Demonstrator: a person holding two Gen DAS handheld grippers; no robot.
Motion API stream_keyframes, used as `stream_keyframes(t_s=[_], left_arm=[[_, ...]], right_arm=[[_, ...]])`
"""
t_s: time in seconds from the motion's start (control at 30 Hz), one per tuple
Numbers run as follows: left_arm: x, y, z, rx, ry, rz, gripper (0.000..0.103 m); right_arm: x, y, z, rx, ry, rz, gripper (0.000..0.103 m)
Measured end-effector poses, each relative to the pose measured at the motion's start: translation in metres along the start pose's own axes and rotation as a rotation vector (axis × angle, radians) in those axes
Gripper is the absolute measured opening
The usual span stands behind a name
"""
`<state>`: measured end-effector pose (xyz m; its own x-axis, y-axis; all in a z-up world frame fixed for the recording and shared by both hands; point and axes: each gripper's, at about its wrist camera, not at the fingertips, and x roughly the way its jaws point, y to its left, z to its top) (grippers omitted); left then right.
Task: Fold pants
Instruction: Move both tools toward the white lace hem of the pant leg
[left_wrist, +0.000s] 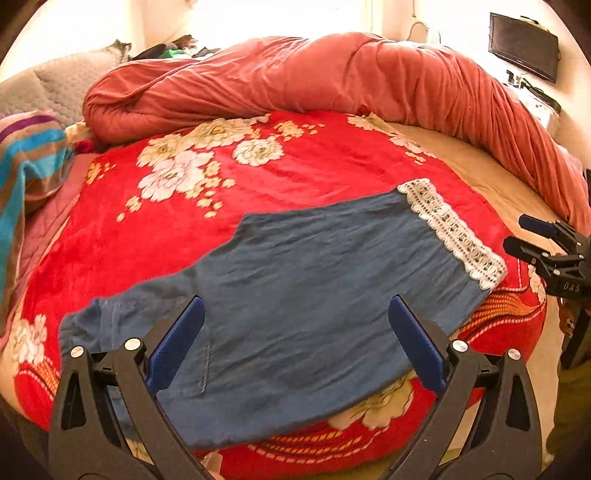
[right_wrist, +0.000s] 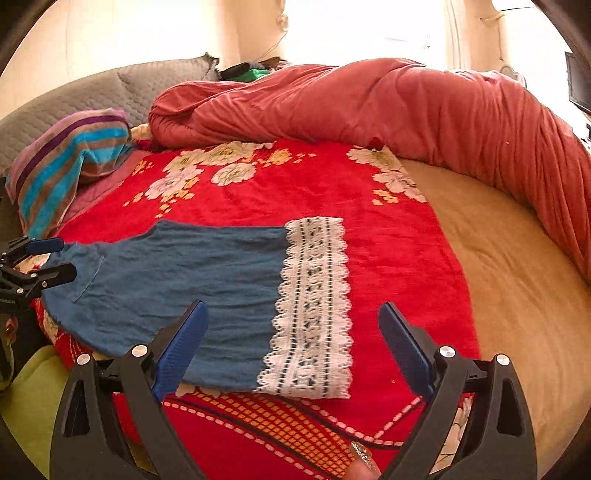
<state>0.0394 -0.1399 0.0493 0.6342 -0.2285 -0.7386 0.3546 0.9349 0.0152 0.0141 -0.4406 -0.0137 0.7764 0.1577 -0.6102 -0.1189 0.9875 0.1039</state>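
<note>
A: What surrounds you?

B: A bed spread with a red floral blanket (left_wrist: 314, 173). A rumpled coral duvet (left_wrist: 332, 81) is heaped along its far edge, from ten o'clock round to three. A striped towel (right_wrist: 70, 162) lies at nine o'clock, and bare tan sheet (right_wrist: 498, 280) shows at three.

A: Where are the pants?

B: The blue pants (left_wrist: 295, 288) lie flat on the blanket, folded lengthwise, with the white lace cuff (right_wrist: 314, 310) at the right end.

A: And your tools?

B: My left gripper (left_wrist: 295, 343) hovers above the waist end, fingers spread wide, holding nothing. My right gripper (right_wrist: 291, 350) hangs near the lace cuff, equally spread and empty. A glittery fingernail (right_wrist: 360, 452) shows at six o'clock.
</note>
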Motion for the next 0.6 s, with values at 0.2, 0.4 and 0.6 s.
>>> stream_keyframes(t_s=[0.2, 0.4, 0.6], left_arm=[[0.012, -0.022, 0.025, 0.06, -0.012, 0.003, 0.093], [0.033, -0.044, 0.043, 0.118, 0.003, -0.008, 0.093], [0.057, -0.061, 0.055, 0.162, 0.03, -0.024, 0.093]], right_arm=[[0.0, -0.012, -0.003, 0.031, -0.005, 0.0, 0.092], [0.004, -0.018, -0.011, 0.049, 0.01, 0.008, 0.092], [0.013, -0.024, -0.018, 0.071, 0.032, 0.022, 0.092]])
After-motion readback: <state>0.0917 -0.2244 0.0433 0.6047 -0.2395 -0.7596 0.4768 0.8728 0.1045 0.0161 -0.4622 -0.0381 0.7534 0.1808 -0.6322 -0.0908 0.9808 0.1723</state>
